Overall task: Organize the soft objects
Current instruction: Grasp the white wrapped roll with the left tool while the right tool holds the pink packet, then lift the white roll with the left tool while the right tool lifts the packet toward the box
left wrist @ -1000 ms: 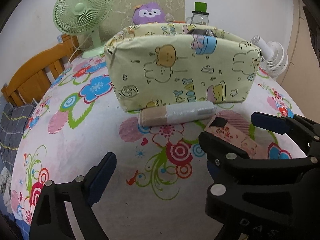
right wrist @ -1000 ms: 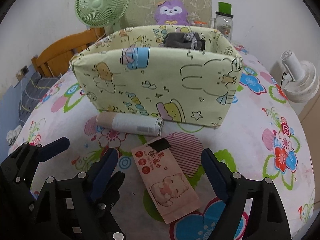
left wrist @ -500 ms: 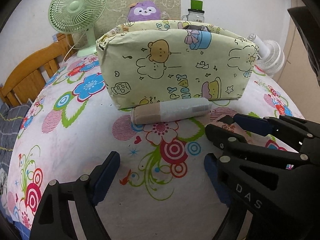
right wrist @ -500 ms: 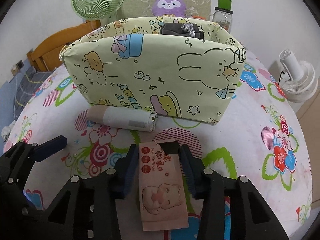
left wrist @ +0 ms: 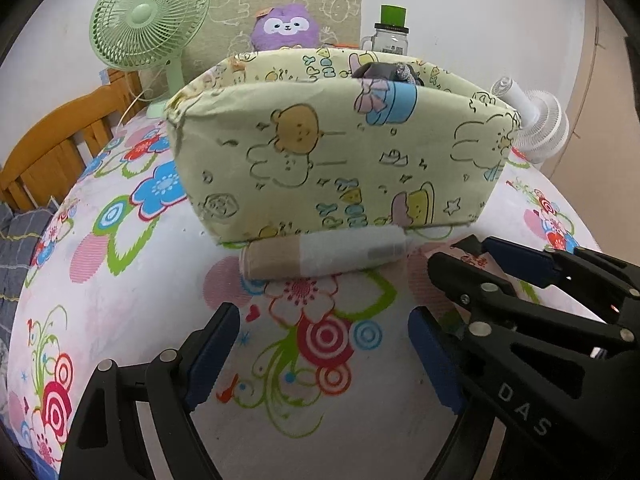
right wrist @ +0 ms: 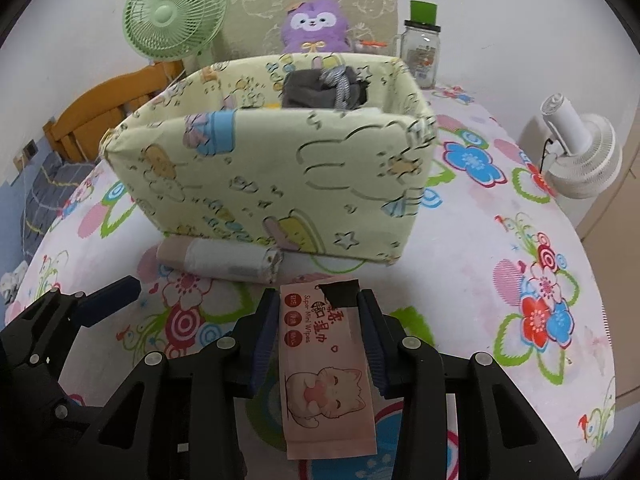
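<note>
My right gripper is shut on a pink wet-wipes pack and holds it lifted in front of the yellow cartoon-print fabric basket. A dark grey soft item lies inside the basket at the back. A beige and white roll lies on the floral tablecloth against the basket's front; it also shows in the left wrist view. My left gripper is open and empty over the tablecloth, short of the roll. The right gripper shows at the right of the left wrist view.
A green fan, a purple plush toy and a glass jar with a green lid stand behind the basket. A white fan stands at the right edge. A wooden chair is at the left.
My right gripper closed on the wipes pack and lifted it off the tablecloth toward the basket. My left gripper stayed open and shifted slightly closer to the roll.
</note>
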`<state>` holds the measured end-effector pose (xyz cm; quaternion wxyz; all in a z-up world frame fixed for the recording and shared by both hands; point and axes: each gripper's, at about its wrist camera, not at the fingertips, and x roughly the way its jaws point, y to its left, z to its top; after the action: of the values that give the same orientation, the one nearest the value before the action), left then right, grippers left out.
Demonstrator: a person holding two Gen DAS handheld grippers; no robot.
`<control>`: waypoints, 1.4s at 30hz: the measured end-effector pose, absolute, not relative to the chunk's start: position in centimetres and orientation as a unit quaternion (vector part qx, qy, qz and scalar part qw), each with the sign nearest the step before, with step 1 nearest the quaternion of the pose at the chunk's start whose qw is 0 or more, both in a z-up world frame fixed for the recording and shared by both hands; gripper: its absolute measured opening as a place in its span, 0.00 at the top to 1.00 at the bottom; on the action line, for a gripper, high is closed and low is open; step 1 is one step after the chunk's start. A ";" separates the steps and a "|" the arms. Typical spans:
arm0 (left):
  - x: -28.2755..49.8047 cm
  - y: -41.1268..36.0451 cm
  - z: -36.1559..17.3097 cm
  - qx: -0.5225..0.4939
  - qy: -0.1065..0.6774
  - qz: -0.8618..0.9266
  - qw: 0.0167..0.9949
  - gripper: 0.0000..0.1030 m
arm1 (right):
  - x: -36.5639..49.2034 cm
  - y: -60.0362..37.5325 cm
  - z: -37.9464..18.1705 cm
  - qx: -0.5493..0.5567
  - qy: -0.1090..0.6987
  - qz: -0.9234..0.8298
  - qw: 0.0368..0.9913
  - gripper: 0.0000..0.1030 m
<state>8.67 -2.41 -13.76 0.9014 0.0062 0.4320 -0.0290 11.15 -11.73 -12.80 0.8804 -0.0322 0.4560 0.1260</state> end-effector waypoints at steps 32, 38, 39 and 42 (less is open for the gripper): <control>12.4 -4.6 -14.3 0.025 0.426 -0.018 0.904 0.25 | 14.1 -15.3 -13.3 0.024 0.463 0.091 0.881 0.58; 11.8 -4.8 -14.1 0.026 0.423 -0.027 0.906 0.38 | 13.9 -15.0 -13.3 0.020 0.462 0.096 0.881 0.58; 11.7 -4.8 -14.1 0.025 0.423 -0.028 0.906 0.40 | 13.8 -14.9 -13.3 0.019 0.462 0.096 0.882 0.58; 11.4 -4.9 -14.1 0.022 0.421 -0.032 0.906 0.45 | 13.7 -14.8 -13.2 0.017 0.461 0.097 0.882 0.58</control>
<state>11.36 -4.89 -14.12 0.9061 0.0224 0.4213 -0.0321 13.66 -14.75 -13.21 0.8821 0.0165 0.4607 0.0971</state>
